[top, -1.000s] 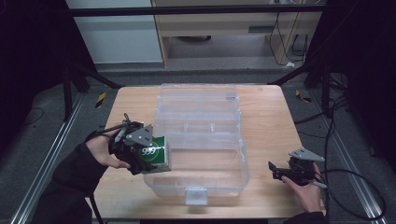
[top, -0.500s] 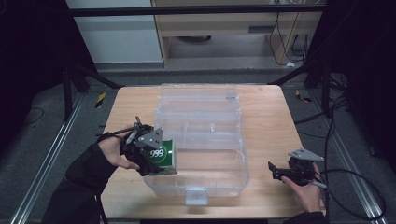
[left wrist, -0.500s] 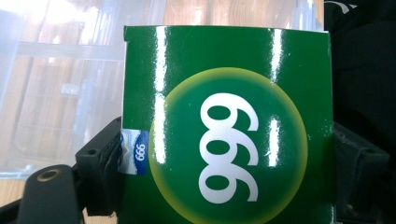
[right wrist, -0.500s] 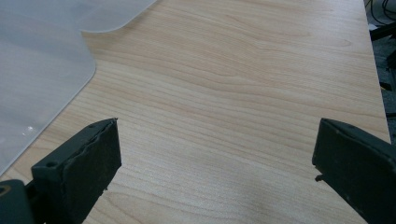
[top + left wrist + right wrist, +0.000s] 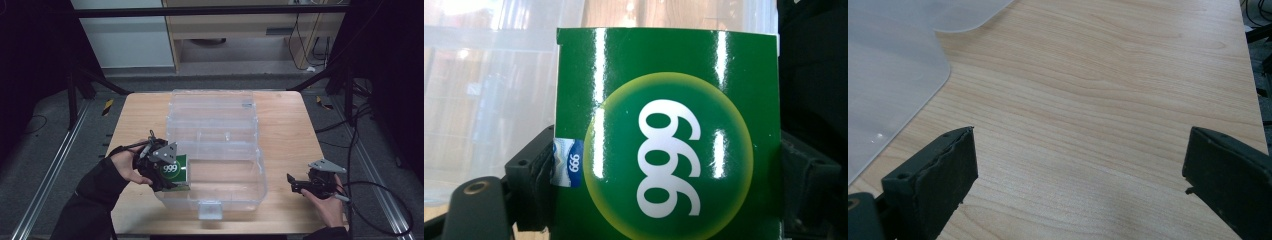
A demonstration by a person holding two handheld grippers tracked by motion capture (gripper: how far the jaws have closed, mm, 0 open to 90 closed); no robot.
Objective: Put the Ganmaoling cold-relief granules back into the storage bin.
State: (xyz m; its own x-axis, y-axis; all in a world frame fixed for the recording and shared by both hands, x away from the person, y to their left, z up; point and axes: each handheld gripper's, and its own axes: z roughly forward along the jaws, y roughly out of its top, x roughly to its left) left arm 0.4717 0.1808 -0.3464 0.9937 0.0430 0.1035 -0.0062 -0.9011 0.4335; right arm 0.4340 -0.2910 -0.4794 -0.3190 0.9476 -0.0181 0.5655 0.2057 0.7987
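My left gripper (image 5: 172, 175) is shut on a green box (image 5: 175, 171) marked 999, at the front left corner of a clear plastic bin (image 5: 215, 150). In the left gripper view the green box (image 5: 664, 140) stands between the two black jaws, with the bin's clear wall behind it. My right gripper (image 5: 294, 183) rests low at the table's front right, apart from the bin. Its jaws stand wide open over bare wood in the right gripper view, with the right gripper (image 5: 1078, 170) holding nothing and the bin's rounded corner (image 5: 893, 55) at upper left.
The wooden table (image 5: 290, 125) holds the open bin and its lid part at the back. A latch (image 5: 210, 210) juts from the bin's front wall. Black frame bars and cables surround the table; a cable trails from the right gripper.
The left gripper has carried the green box to the right, up against the bin's front left corner. The right gripper has stayed still.
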